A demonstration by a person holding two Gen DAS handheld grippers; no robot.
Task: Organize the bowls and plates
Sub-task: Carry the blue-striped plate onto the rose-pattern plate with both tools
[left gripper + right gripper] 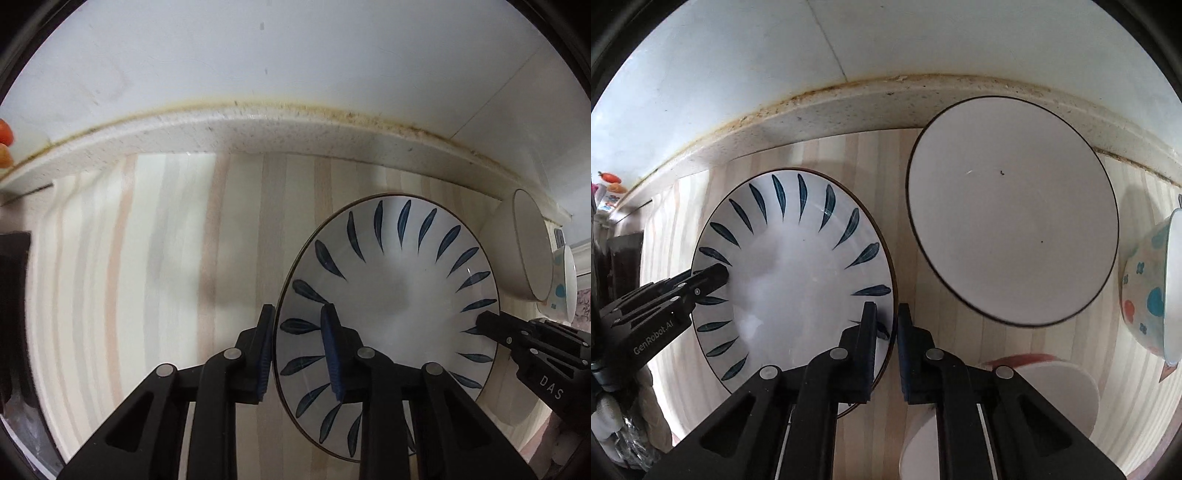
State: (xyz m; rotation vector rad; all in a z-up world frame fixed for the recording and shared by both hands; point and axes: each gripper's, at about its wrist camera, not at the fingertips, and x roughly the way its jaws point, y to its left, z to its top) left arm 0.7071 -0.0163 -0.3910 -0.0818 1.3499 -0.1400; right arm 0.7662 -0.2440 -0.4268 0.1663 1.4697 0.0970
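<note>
Presently, left claw (299,347) is clamped on the leaf-patterned plate's (391,295) left rim and right claw (886,343) on its right rim, plate flat on the striped worktop (147,240). Step: two-handed pickup. Next needs a level lift, clear of the white bowl (1012,210).

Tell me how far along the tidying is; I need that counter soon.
Nothing looks stacked yet. In hand: both grippers, left and right, clamp opposite rims of the leaf-patterned plate, which is still on the counter. Left: the plain white bowl, spotted bowl and small white bowl sit loose.
</note>
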